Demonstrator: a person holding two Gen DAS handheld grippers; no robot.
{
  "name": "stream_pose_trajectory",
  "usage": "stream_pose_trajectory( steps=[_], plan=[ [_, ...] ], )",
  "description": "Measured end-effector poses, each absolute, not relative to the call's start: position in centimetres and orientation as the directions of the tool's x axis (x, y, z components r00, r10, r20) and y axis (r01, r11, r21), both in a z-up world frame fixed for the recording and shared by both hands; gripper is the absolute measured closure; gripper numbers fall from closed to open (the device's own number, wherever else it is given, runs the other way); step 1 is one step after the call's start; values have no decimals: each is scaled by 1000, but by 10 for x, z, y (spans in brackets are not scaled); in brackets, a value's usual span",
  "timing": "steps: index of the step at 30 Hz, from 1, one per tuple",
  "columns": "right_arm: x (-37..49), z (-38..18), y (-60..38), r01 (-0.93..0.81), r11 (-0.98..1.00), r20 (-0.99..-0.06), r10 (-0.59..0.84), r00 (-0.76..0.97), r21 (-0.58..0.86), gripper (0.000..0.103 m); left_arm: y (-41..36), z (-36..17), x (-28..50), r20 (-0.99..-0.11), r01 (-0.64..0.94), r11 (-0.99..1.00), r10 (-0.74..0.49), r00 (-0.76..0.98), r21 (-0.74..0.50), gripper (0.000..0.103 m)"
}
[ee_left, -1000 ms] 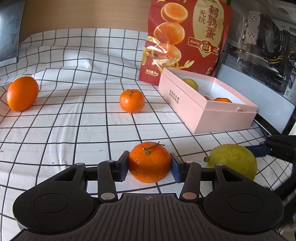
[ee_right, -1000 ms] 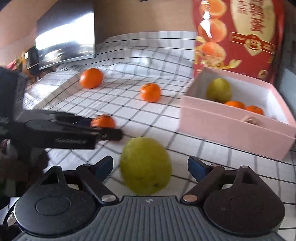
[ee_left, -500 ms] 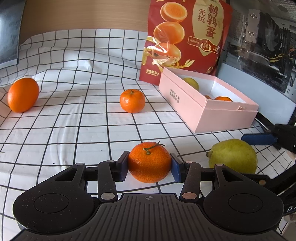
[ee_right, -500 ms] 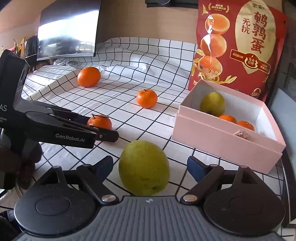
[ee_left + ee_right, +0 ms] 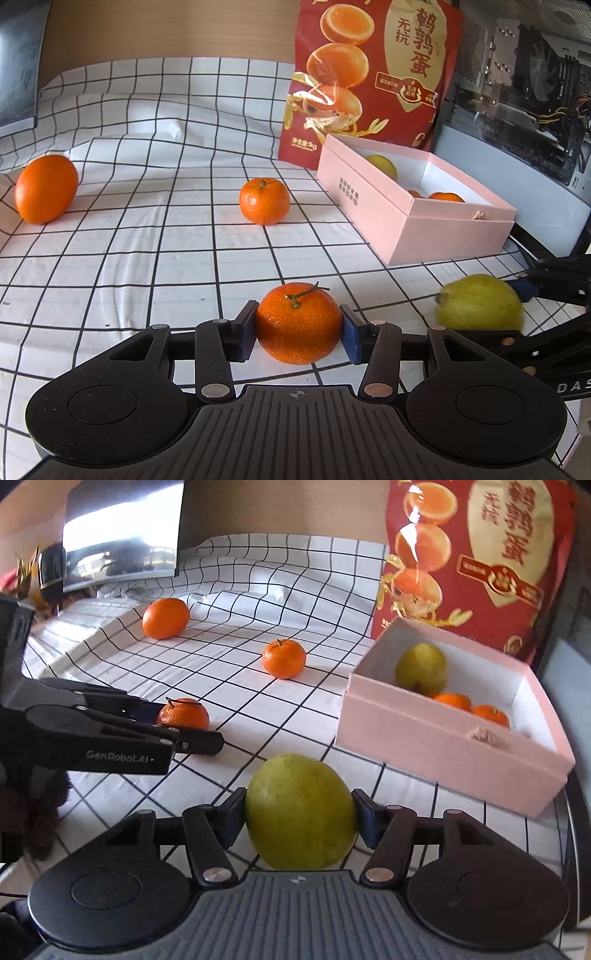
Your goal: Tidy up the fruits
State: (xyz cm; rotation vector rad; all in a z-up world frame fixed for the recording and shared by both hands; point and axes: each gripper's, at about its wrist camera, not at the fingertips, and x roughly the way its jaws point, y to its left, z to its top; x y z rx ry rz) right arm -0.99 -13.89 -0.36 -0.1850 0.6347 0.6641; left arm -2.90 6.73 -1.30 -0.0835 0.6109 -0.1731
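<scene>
A dimpled, stemmed mandarin [image 5: 298,322] is clamped in the left claw [image 5: 298,334] on the near, grid-patterned desk [image 5: 147,236]; a smooth rounded pear [image 5: 300,810] is gripped by the right claw [image 5: 300,821], just closed.

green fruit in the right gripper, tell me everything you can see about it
The green fruit is yellow-green, rounded and pear-like, with dull, finely pitted skin and a small nub at one end in the left wrist view. It sits between the blue pads of the right gripper, whose jaws have just been closing and now press on both its sides. Whether it rests on the checked cloth or is just off it cannot be told. It sits in front of the pink box, apart from it.
</scene>
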Motion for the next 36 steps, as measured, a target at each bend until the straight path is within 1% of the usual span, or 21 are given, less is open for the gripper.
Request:
stream_pose_trajectory(
  steps=[3,6,7,10,12,14,15,16,19,20,22,25,27,31,33,36],
  plan=[
    [-10,-3,-149,-607,794,-610,498,617,33,43,64,-11,-28,-569,130,984,-175,804,-119,52],
    [-7,12,-166,-575,816,-581,496,645,57,43,60,3,-14,-558,199,951,-301,773,-238,52],
    [-4,23,-174,-563,823,-561,499,661,70,43,55,17,-8,-524,219,937,-335,783,-272,52],
    [6,73,-195,-508,858,-467,479,743,73,43,32,66,11,-411,288,917,-384,827,-277,52],
    [18,114,-208,-464,882,-397,455,797,80,43,15,89,37,-401,314,896,-425,811,-315,52],
    [36,145,-216,-413,907,-363,414,835,86,43,-2,97,65,-413,320,883,-448,793,-343,52],
    [47,157,-217,-382,921,-358,383,852,78,43,-15,97,81,-435,330,889,-446,782,-318,52],
    [57,163,-216,-356,932,-359,356,863,67,43,-29,93,89,-465,339,896,-439,769,-286,52],
    [89,166,-210,-285,958,-408,275,870,39,43,-65,70,115,-597,372,909,-406,692,-188,52],
    [98,163,-206,-266,964,-428,253,868,31,43,-71,63,119,-623,376,911,-395,676,-169,51],
    [107,158,-202,-250,968,-444,234,865,23,43,-75,51,118,-641,379,913,-383,666,-151,52],
    [115,152,-200,-246,969,-455,232,860,30,43,-68,46,116,-634,379,913,-383,672,-150,52],
    [117,149,-199,-244,969,-458,228,859,24,43,-56,51,114,-602,363,914,-394,694,-181,52],
    [112,149,-199,-242,970,-455,222,862,14,43,-10,67,98,-462,309,909,-409,787,-278,52],
    [110,146,-197,-242,970,-462,219,860,9,43,11,69,89,-430,252,925,-358,829,-283,52],
    [122,137,-190,-232,973,-503,209,838,18,43,40,69,77,-420,137,966,-220,880,-219,52]
  ],
)
